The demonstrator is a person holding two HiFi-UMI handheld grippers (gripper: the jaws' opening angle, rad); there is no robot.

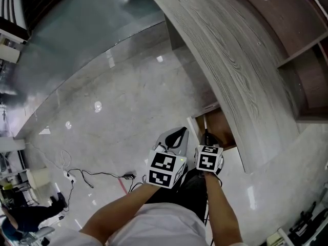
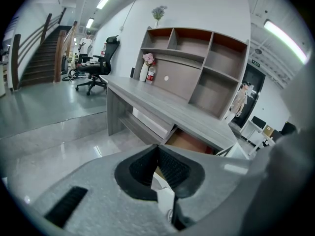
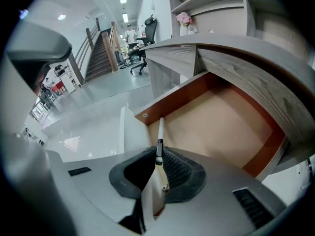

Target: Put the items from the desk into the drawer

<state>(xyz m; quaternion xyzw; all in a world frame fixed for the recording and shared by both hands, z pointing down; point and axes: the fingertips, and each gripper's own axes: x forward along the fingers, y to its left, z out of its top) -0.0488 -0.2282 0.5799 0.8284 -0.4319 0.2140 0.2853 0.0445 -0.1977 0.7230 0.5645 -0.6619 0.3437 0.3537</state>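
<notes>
Between the jaws of the right hand-held gripper point(image 3: 158, 155): one pen point(image 3: 160, 129), white barrel with a black collar, clenched by the ribbed pads toward its rear end.
- Long axis: straight ahead along the jaws, the front end projecting past the tips.
- Attitude: roughly level, tilted slightly down toward the drawer.

Directly ahead of and below the pen: drawer point(image 3: 216, 122), standing open under the desk.
- Floor brown and bare, walls red-brown, no contents visible.
- The pen's front end hangs over the opening near one corner, close to the rim, with most of the floor lying ahead and to the right.
- Judgement: the carrying is nearly done. The coming move needs a short reach forward and down, then a release, with the pen landing lengthwise along the gripper's line. Dropped from this height it may roll.

Just beside, to the left: left hand-held gripper point(image 2: 157, 154).
- Jaws pressed together, with nothing seen between them.
- In the head view it sits level with the right one but outside the drawer, over the floor. The right is therefore the nearer and the only loaded one.

Above the drawer: desk surface point(image 1: 230, 60), grey wood grain, bare along its near stretch.
- At its far end, against the shelf unit point(image 2: 216, 68): vase of pink flowers point(image 2: 146, 65) and a bottle point(image 2: 151, 74) touching or just beside it.
</notes>
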